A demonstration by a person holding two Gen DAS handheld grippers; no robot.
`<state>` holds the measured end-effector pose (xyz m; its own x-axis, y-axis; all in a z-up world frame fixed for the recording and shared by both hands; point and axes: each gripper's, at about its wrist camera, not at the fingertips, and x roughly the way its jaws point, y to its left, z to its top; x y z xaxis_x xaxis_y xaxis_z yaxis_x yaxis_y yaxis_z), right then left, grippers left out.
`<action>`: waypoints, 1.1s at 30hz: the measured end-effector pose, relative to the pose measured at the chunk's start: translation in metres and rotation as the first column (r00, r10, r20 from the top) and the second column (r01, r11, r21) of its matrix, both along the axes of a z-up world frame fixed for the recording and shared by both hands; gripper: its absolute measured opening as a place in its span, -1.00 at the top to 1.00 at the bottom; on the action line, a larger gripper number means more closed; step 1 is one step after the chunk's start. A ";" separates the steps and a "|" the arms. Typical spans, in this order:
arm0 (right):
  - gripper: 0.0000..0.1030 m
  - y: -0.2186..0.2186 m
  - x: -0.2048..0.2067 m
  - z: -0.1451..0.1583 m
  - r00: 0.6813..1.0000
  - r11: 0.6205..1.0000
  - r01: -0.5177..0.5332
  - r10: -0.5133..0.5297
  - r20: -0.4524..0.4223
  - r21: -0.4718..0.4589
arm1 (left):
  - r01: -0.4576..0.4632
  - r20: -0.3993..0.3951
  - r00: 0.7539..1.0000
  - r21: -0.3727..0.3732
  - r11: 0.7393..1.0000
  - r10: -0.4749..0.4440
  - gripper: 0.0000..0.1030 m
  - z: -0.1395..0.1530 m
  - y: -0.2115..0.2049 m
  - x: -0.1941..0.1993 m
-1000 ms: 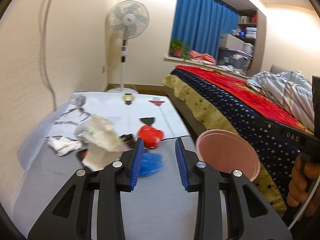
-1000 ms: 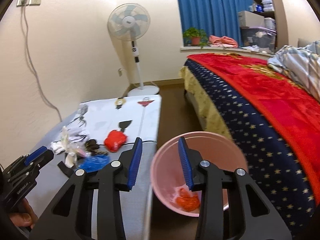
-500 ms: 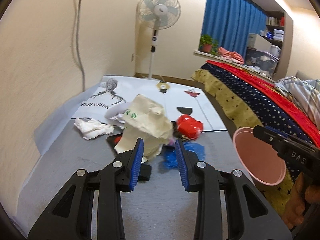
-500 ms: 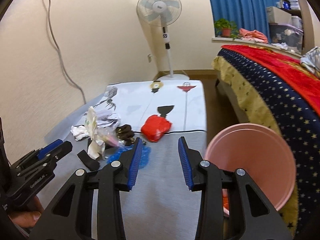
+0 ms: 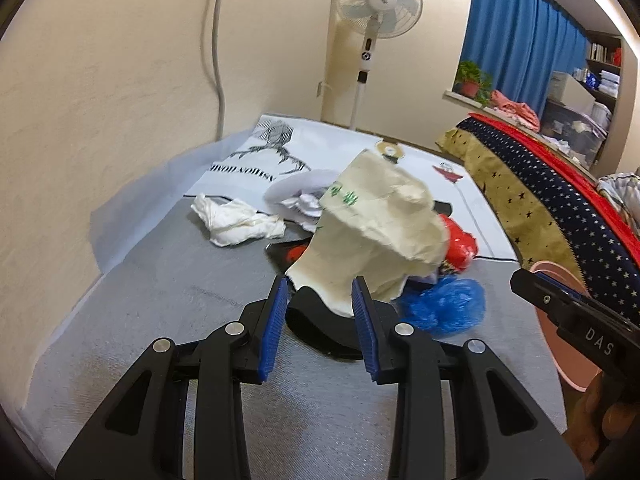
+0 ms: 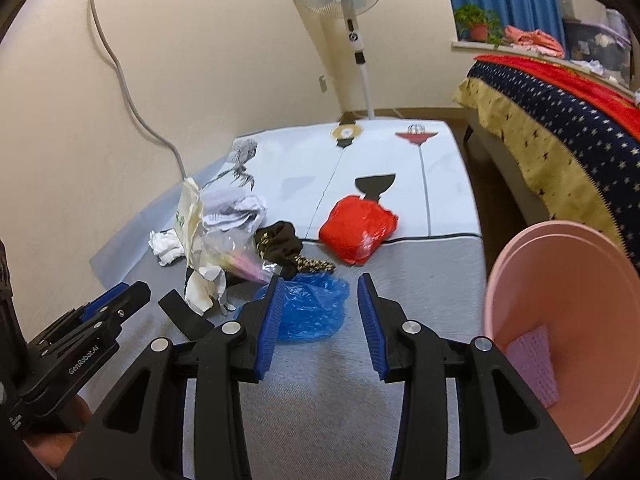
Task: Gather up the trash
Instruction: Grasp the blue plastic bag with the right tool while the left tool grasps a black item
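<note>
A pile of trash lies on the grey mat [image 6: 340,392]. In the left wrist view a crumpled cream paper bag [image 5: 376,232] stands just beyond my left gripper [image 5: 319,292], which is open, its pads touching nothing. A black strip [image 5: 320,320] lies under the paper's lower edge. My right gripper [image 6: 321,284] hovers over a blue plastic bag [image 6: 312,308]. Its jaws are opening and the pads do not press on the bag. A red bag [image 6: 358,232] lies further back. The pink bin [image 6: 560,340] stands at the right with a purple sheet [image 6: 532,360] inside.
White tissue [image 5: 236,224], a clear plastic bag [image 6: 236,256] and a dark leopard-print cloth [image 6: 284,246] sit in the pile. Behind it are a printed white sheet [image 6: 380,152], a standing fan [image 6: 352,40] and the wall. A bed [image 6: 560,120] runs along the right.
Both grippers have come down and forward toward the pile. The cream paper now fills the left view's middle. The bin has slid to the right view's edge, and the right jaws stand slightly wider.
</note>
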<state>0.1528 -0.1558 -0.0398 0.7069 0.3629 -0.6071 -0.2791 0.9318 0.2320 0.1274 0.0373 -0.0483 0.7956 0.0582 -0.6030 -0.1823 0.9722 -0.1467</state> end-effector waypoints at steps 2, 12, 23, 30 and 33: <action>0.08 0.003 0.005 -0.006 1.000 1.000 -0.007 0.007 -0.023 0.005 | -0.004 -0.018 1.000 -0.005 1.000 0.004 0.34 -0.005 0.002 0.004; 0.00 0.017 0.024 -0.029 0.996 1.000 -0.028 0.028 -0.086 0.009 | -0.026 -0.076 0.997 -0.021 0.999 0.024 0.32 -0.022 0.010 0.018; 0.21 0.024 0.032 -0.043 0.991 0.999 -0.042 0.039 -0.126 -0.021 | -0.031 -0.134 0.991 -0.078 0.996 0.021 0.32 -0.037 0.015 0.029; 0.81 0.024 0.031 -0.042 0.990 0.998 -0.054 0.049 -0.133 -0.035 | -0.015 -0.145 0.989 -0.087 0.996 0.002 0.54 -0.038 0.013 0.029; 0.91 0.023 0.027 -0.036 0.992 0.998 -0.054 0.048 -0.112 -0.044 | -0.013 -0.141 0.990 -0.086 0.996 0.001 0.67 -0.036 0.013 0.027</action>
<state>0.1794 -0.1328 -0.0757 0.6153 0.3660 -0.6981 -0.3016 0.9276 0.2205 0.1541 0.0501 -0.0843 0.7020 0.0058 -0.7122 -0.2138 0.9556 -0.2030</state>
